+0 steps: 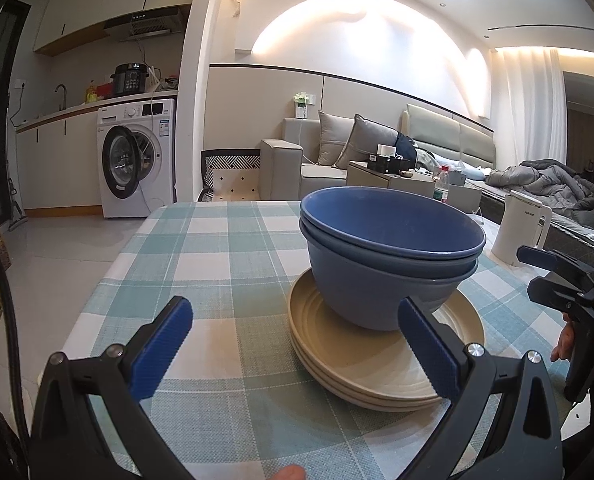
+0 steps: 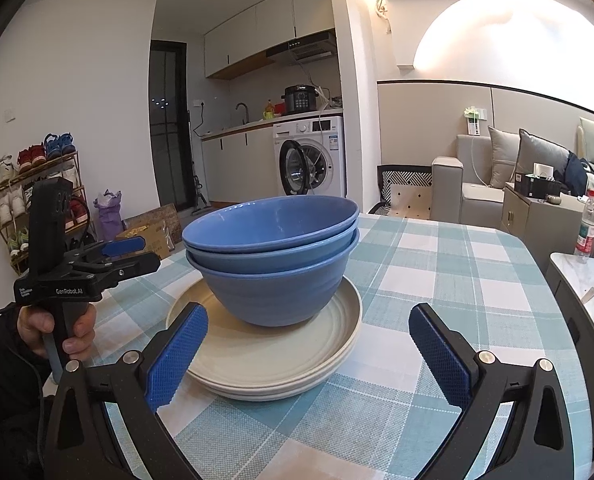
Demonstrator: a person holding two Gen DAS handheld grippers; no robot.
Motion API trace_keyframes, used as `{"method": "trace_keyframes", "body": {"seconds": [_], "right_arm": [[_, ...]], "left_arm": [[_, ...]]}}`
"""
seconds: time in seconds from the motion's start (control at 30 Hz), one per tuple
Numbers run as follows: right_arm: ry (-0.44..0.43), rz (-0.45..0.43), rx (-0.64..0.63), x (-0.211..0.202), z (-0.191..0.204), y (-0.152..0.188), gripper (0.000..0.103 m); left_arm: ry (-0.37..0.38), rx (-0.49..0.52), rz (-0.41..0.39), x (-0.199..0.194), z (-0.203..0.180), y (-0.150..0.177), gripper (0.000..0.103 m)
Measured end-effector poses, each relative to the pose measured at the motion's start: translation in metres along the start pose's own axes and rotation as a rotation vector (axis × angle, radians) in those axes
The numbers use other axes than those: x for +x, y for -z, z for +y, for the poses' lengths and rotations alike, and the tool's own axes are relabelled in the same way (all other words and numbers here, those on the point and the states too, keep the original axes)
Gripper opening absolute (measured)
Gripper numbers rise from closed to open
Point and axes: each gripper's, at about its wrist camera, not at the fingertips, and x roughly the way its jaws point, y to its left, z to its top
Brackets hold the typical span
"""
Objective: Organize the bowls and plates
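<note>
The blue ridged fingers [image 1: 165, 344] of my left gripper [image 1: 297, 344] are spread wide and hold nothing. The blue fingers [image 2: 177, 356] of my right gripper [image 2: 309, 356] are spread wide too, and they are empty.

Just past my left fingers, a bit to the right, sits the stack of round cream plates [image 1: 381, 364]. From my right gripper the same plates [image 2: 281, 356] lie between the fingers, a bit to the left. My fingers do not touch them.

The stack of three blue bowls [image 1: 389, 252] stands upright on top of the plates, one bowl inside the next. In the right view the bowls [image 2: 273, 256] sit in the middle of the top plate.

Plates and bowls rest on the worktop with the blue and white checked cloth [image 1: 225, 248], which spreads out under my fingers.

Far off to the right of my left fingers stands a white plastic kettle [image 1: 521, 232]. Behind the worktop is a white washing machine [image 2: 311, 158]. Far to the left of my right fingers is a shoe rack [image 2: 21, 184].
</note>
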Motion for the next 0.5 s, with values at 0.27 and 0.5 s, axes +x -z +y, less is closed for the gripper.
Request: {"method": "trace_keyframes", "body": {"seconds": [0.27, 0.5], "right_arm": [[-0.003, -0.003, -0.003, 0.0023, -0.0003, 0.0029, 0.103], [-0.018, -0.013, -0.007, 0.0024, 0.0000, 0.0044, 0.103]], "left_arm": [[-0.002, -0.005, -0.001, 0.0006, 0.0014, -0.0001, 0.103], [-0.010, 0.014, 0.002, 0.0020, -0.0008, -0.0003, 0.103]]}}
